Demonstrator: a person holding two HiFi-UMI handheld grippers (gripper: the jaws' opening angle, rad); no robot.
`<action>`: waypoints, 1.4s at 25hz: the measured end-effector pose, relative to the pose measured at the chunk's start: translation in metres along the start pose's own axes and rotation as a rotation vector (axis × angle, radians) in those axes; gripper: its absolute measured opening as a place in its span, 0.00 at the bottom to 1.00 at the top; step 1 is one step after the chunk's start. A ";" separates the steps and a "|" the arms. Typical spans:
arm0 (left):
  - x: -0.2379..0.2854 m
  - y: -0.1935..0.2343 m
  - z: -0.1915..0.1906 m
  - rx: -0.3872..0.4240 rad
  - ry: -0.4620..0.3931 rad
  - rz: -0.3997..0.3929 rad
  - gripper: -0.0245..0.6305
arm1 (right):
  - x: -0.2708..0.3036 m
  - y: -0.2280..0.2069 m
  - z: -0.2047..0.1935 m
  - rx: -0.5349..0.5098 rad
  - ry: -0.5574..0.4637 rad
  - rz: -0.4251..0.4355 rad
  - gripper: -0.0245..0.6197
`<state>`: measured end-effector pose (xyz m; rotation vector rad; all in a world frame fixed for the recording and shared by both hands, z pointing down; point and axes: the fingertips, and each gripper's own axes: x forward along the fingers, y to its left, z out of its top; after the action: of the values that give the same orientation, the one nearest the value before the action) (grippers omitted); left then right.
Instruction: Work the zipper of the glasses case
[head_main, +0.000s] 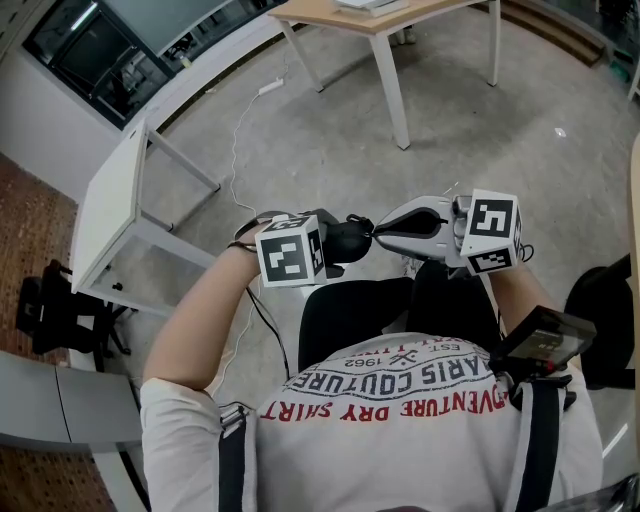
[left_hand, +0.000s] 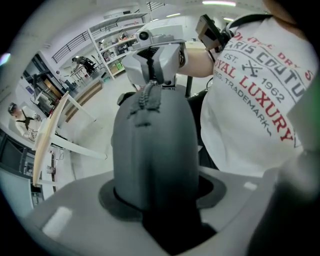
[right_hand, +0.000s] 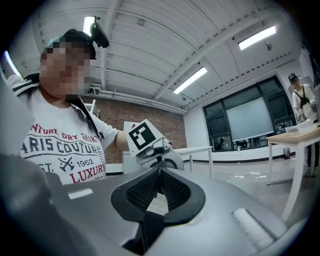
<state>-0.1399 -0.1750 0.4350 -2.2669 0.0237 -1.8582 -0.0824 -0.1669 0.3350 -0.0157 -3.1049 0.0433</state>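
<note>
I hold both grippers in the air above my lap. The dark grey glasses case (head_main: 350, 241) fills the left gripper view (left_hand: 155, 145), standing up out of the jaws, and my left gripper (head_main: 335, 244) is shut on its near end. The zipper (left_hand: 149, 96) runs up the case's ridge to its far end. There my right gripper (head_main: 378, 236) meets the case tip, its fingers (left_hand: 151, 62) closed on the zipper pull. In the right gripper view the meshed pads (right_hand: 150, 187) touch at their tips, with the left gripper's marker cube (right_hand: 142, 138) just beyond.
A white table (head_main: 108, 200) stands at the left on the grey floor and a wooden table (head_main: 378, 22) at the top. A white cable (head_main: 238, 130) lies between them. Black gear (head_main: 48, 305) sits at the far left. A device (head_main: 545, 338) hangs on my chest strap.
</note>
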 end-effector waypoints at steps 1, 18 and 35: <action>-0.001 -0.001 0.000 0.002 -0.009 -0.005 0.41 | 0.000 0.001 0.001 0.002 -0.001 0.005 0.07; -0.017 -0.007 0.030 -0.097 -0.356 -0.077 0.41 | -0.009 0.004 0.018 0.012 -0.072 0.036 0.07; -0.040 -0.010 0.063 -0.193 -0.659 -0.138 0.41 | -0.022 0.008 0.029 0.014 -0.153 0.045 0.07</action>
<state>-0.0883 -0.1501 0.3865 -2.9685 -0.0604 -1.1100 -0.0616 -0.1598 0.3051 -0.0864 -3.2569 0.0709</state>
